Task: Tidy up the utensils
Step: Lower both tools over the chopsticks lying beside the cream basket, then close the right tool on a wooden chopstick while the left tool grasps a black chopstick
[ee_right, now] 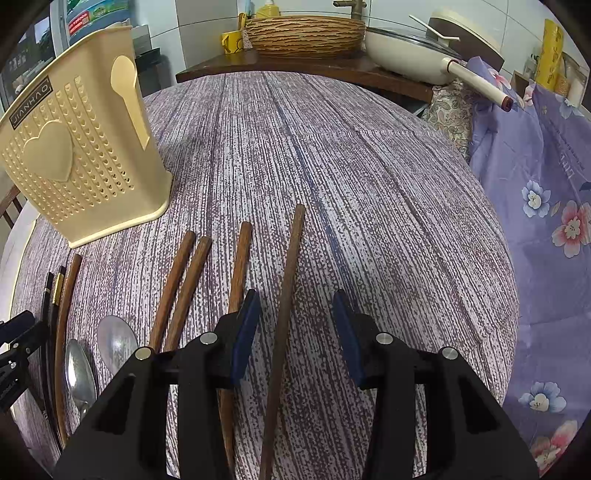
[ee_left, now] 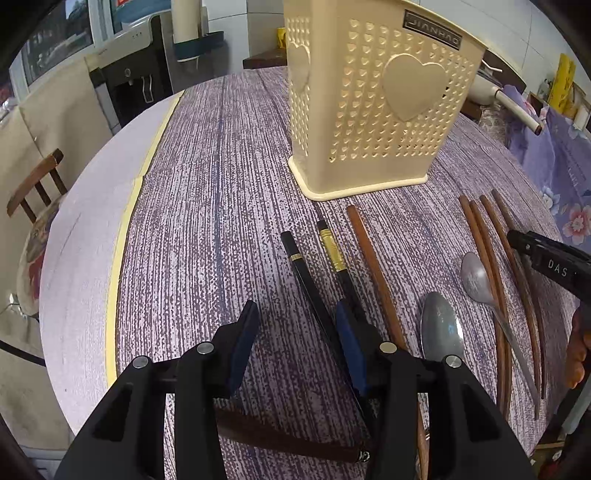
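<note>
A cream perforated utensil holder (ee_left: 373, 99) (ee_right: 74, 155) stands upright on the purple-streaked tablecloth. My left gripper (ee_left: 297, 332) is open over the cloth. A black chopstick with a gold band (ee_left: 297, 260) runs between its fingers, close to the right pad (ee_left: 349, 343). A second black chopstick (ee_left: 332, 251) passes behind that finger. To the right lie a brown chopstick (ee_left: 373, 273), two metal spoons (ee_left: 441, 328) (ee_right: 116, 343) and several brown chopsticks (ee_left: 491, 258). My right gripper (ee_right: 297, 317) (ee_left: 546, 258) is open, with one brown chopstick (ee_right: 288, 288) lying between its fingers, untouched.
A dark brown stick (ee_left: 288, 439) lies crosswise under my left gripper. A yellow strip (ee_left: 125, 229) edges the cloth at left, with a wooden chair (ee_left: 33, 192) beyond. Behind the table sit a woven basket (ee_right: 306, 33) and a cream pan (ee_right: 406, 55). Floral cloth (ee_right: 546, 221) hangs at right.
</note>
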Motion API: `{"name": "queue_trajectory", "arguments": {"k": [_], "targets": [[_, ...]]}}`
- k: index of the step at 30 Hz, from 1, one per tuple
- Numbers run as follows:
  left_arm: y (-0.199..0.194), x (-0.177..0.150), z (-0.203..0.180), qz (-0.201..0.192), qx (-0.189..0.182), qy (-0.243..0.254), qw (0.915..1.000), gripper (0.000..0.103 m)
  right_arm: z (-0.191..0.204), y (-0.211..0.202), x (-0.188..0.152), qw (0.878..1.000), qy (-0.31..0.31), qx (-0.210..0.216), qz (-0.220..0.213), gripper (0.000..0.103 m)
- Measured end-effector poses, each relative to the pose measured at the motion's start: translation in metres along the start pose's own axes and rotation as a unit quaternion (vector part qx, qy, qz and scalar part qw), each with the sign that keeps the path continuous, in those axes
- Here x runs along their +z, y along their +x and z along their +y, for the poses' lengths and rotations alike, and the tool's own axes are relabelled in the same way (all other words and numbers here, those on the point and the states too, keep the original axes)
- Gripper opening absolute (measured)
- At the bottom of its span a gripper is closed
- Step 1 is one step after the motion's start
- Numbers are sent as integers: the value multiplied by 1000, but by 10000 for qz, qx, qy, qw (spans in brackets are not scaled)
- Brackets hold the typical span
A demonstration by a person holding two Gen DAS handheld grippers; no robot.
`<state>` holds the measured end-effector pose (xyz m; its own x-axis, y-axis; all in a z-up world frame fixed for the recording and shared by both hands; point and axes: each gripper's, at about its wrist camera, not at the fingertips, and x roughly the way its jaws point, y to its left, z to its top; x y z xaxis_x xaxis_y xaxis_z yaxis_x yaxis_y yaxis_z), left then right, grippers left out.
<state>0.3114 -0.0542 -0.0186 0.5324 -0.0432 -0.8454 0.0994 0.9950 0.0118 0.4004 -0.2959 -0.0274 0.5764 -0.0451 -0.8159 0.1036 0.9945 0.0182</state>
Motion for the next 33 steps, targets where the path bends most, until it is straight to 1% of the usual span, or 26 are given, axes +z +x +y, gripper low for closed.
{"name": "queue_trajectory", "arguments": {"k": [7,10,12,14,15,17,19,26,27,33], "targets": [[6,7,-3,78,128,-33,9999,45,2,3,6,10000,25,-34,45,42],[9,9,-3,99,165,-46,9998,43,3,6,10,10000,36,-61,43,42],[11,11,-2,95,211,-64,9997,40,5,7,12,10000,33,-82,38,42],[12,13,-1,87,263,-90,9996,33,7,8,14,9999,4,-99,34,42],[12,14,0,88,279,-124,9995,30,8,9,15,9999,-14,-99,30,40],[13,17,0,109,286,-175,9994,21,8,10,16,10000,13,-25,46,35],[13,19,1,110,290,-225,9993,15,9,10,17,10000,13,-11,43,25],[14,20,2,61,272,-324,9991,13,7,11,18,10000,1,55,31,12],[14,20,3,57,265,-349,9990,13,6,11,18,10000,19,52,37,9],[16,22,1,31,254,-394,9989,12,6,11,19,10000,8,38,62,8]]}}
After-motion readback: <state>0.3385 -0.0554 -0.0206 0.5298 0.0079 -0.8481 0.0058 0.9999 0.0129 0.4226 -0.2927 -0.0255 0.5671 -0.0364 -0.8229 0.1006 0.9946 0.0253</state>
